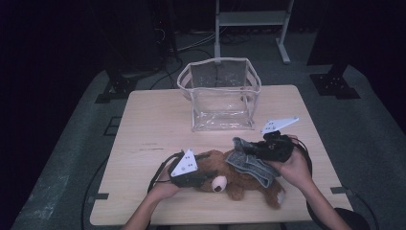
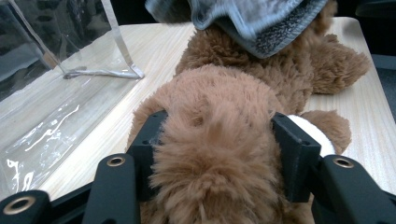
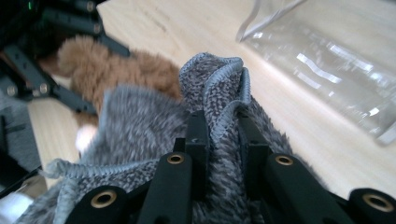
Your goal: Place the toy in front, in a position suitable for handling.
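Observation:
A brown teddy bear lies on its back near the front edge of the wooden table. A grey fleece cloth is draped over its body. My left gripper is at the bear's head; in the left gripper view its jaws press into the fur of the head from both sides. From the right, my right gripper holds the cloth. In the right gripper view its jaws pinch a bunched fold of the cloth, lifted a little above the bear.
A clear plastic bag with a pale trimmed rim stands open at the back middle of the table. It appears close by at the left in the left gripper view and at the upper right in the right gripper view. Dark floor surrounds the table.

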